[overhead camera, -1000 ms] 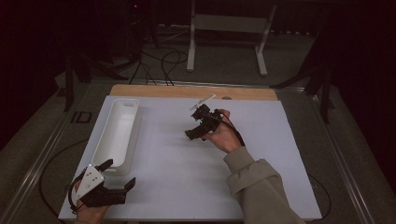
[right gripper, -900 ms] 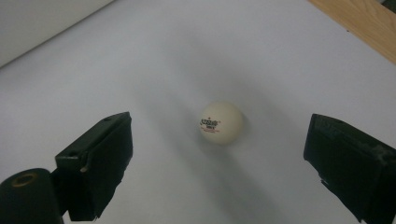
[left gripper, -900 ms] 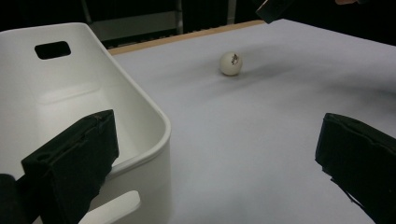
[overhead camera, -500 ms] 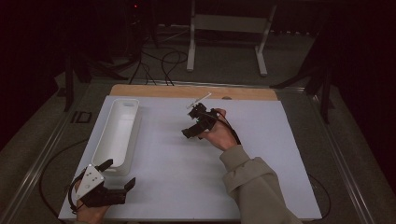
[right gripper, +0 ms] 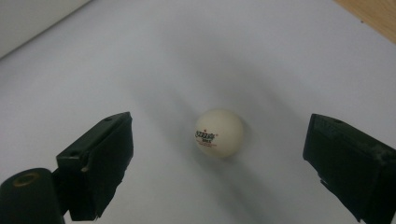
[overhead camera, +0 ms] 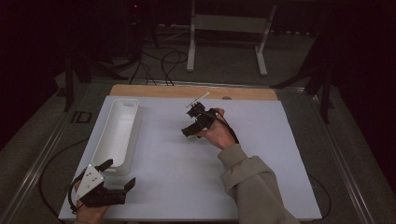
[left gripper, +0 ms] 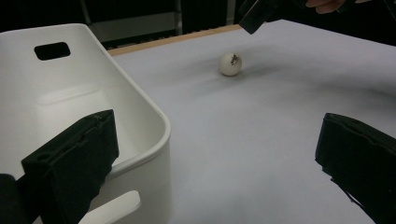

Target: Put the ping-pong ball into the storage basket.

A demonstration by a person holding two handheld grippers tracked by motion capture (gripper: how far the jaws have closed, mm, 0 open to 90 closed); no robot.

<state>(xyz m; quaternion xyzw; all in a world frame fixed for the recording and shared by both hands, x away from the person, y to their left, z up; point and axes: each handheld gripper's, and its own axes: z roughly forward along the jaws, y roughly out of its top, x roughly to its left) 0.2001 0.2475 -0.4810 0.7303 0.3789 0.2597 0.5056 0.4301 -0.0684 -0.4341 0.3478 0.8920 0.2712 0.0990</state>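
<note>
Dim room, white table sheet (overhead camera: 163, 186). Over the last second the right gripper (right gripper: 219, 163) has crept toward the white bin (overhead camera: 116, 135); its jaws now spread either side of the table-tennis ball (right gripper: 219, 132), untouched, probably pre-grasp. Left gripper (overhead camera: 112, 179) spread, idle beside the bin.

We note white sheet (overhead camera: 261, 177) covering tabletop; wooden strip (overhead camera: 154, 90) bare along its far edge. Small black rectangular item (overhead camera: 83, 116) just beside sheet's left edge, on grey surround. Beyond table we see white metal stand (overhead camera: 229, 23) on dim floor, with dark cables (overhead camera: 163, 60) looping near it.
</note>
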